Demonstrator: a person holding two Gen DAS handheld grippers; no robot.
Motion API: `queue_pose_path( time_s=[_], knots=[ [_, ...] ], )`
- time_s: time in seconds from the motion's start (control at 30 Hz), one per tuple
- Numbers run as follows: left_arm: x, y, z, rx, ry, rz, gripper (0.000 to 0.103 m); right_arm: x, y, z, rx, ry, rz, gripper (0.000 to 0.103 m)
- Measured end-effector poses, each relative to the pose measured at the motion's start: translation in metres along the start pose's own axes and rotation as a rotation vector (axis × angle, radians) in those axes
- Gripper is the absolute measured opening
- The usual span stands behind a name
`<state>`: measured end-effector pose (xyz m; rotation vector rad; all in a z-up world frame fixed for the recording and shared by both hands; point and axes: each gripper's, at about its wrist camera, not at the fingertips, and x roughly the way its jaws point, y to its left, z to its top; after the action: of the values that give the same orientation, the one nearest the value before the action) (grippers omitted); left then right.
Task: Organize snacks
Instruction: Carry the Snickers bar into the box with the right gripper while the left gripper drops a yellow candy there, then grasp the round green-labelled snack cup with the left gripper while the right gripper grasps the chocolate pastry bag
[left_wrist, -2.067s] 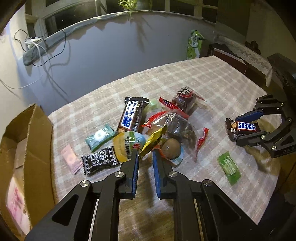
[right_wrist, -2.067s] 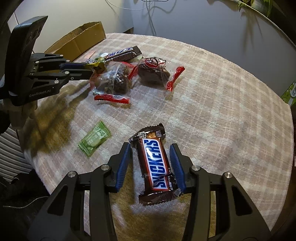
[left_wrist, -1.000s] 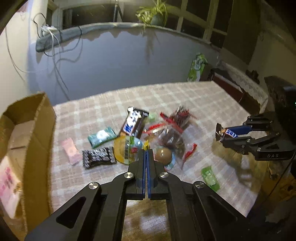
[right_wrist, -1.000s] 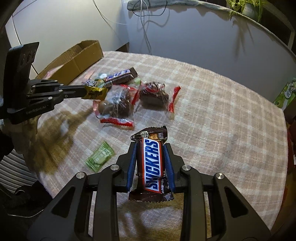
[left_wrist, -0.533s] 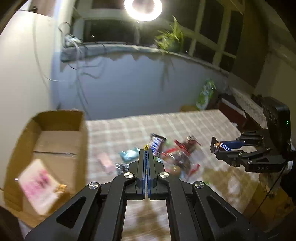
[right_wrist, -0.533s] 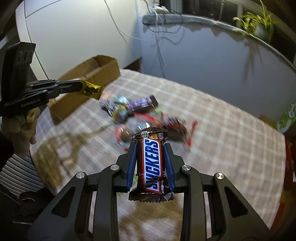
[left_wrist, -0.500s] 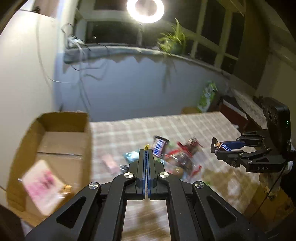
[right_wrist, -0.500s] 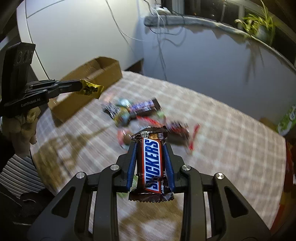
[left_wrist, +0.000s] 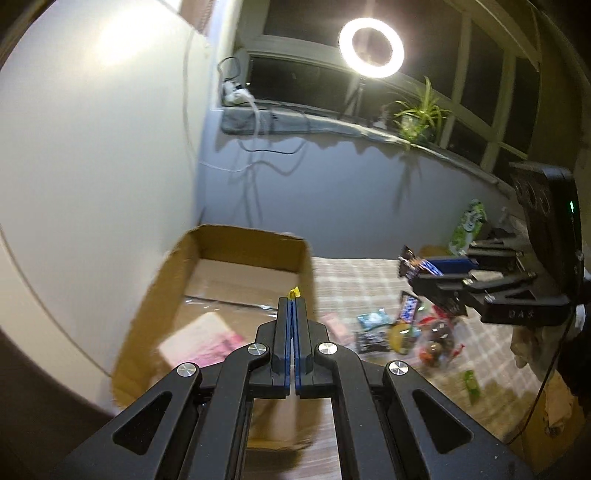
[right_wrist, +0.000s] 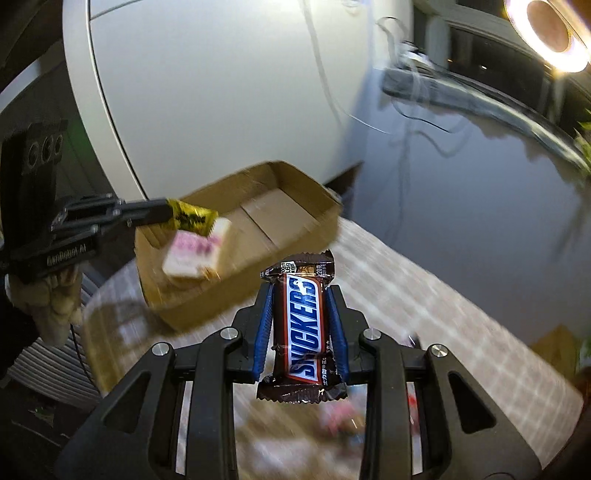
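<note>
My left gripper (left_wrist: 294, 301) is shut on a yellow candy wrapper (left_wrist: 294, 293), held in the air over the open cardboard box (left_wrist: 236, 236); it also shows in the right wrist view (right_wrist: 168, 214) with the yellow wrapper (right_wrist: 192, 218) over the box (right_wrist: 306, 188). My right gripper (right_wrist: 300, 291) is shut on a Snickers bar (right_wrist: 303, 325), raised above the table and pointing at the box; the left wrist view shows it (left_wrist: 417, 267) at the right. A pink packet (left_wrist: 201, 341) lies inside the box.
Loose snacks (left_wrist: 402, 328) lie in a pile on the checked tablecloth (left_wrist: 354, 280), with a green candy (left_wrist: 471, 382) apart near the front. A ring light (left_wrist: 371, 48), a plant and cables stand on the sill behind. A white wall is at the left.
Both grippers have swung left toward the box with their snacks still held. The left gripper is now over the box opening; the right one has come closer to it.
</note>
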<state>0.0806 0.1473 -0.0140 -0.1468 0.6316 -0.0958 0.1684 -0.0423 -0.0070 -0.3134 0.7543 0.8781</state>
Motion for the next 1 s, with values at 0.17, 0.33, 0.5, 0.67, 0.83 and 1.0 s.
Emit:
queue_pose_path(
  time_s=[0.17, 0.33, 0.5, 0.67, 0.83, 1.0],
  knots=[
    [0.001, 0.017, -0.003, -0.018, 0.002, 0.023, 0.0, 0.04, 0.019, 0.033, -0.036, 0.021, 0.039, 0.03],
    [0.009, 0.027, -0.004, -0.031, 0.011, 0.028, 0.0, 0.079, 0.03, 0.051, -0.059, 0.056, 0.056, 0.03],
    [0.027, 0.03, -0.005, -0.03, 0.029, 0.027, 0.0, 0.108, 0.034, 0.061, -0.07, 0.089, 0.055, 0.03],
    [0.038, 0.033, -0.007, -0.033, 0.047, 0.031, 0.001, 0.121, 0.032, 0.067, -0.072, 0.107, 0.051, 0.03],
    [0.036, 0.033, -0.008, -0.032, 0.042, 0.04, 0.017, 0.116, 0.029, 0.069, -0.064, 0.089, 0.035, 0.06],
    [0.026, 0.031, -0.008, -0.034, 0.027, 0.046, 0.017, 0.098, 0.021, 0.066, -0.044, 0.069, 0.023, 0.061]
  ],
)
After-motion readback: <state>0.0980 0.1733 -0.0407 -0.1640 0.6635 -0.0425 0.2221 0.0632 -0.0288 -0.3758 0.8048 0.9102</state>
